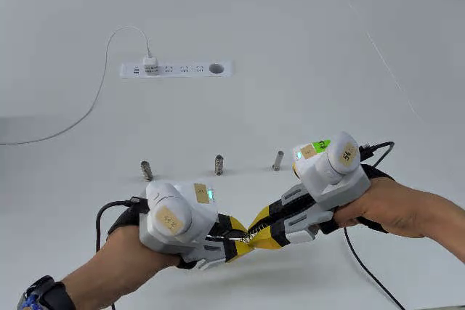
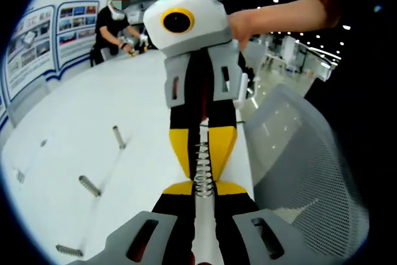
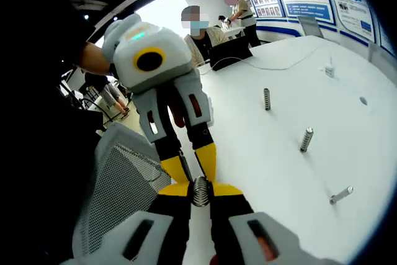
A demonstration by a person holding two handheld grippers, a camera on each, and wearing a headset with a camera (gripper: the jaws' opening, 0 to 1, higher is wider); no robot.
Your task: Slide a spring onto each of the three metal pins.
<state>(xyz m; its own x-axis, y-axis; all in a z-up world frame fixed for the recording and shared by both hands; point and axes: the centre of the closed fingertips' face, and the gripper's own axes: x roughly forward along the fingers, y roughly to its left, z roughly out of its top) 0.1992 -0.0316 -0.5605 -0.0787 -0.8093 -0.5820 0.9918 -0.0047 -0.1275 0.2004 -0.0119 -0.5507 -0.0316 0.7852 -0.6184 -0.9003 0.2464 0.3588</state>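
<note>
Three metal pins stand in a row on the white table. The left pin [image 1: 147, 170] and the middle pin [image 1: 219, 165] each carry a spring. The right pin [image 1: 278, 160] [image 2: 118, 136] [image 3: 341, 195] is bare. Near the table's front edge my left gripper [image 1: 234, 243] [image 2: 204, 188] and right gripper [image 1: 263, 231] [image 3: 200, 189] meet tip to tip. A loose spring [image 1: 249, 237] [image 2: 203, 169] [image 3: 200, 190] lies between them, along both sets of jaws. Both pairs of yellow tips look closed on it, one at each end.
A white power strip [image 1: 176, 70] with a charger [image 1: 150, 63] and its cable lies at the back of the table. A grey mesh chair [image 2: 304, 172] stands off the table's edge. People work at a far bench.
</note>
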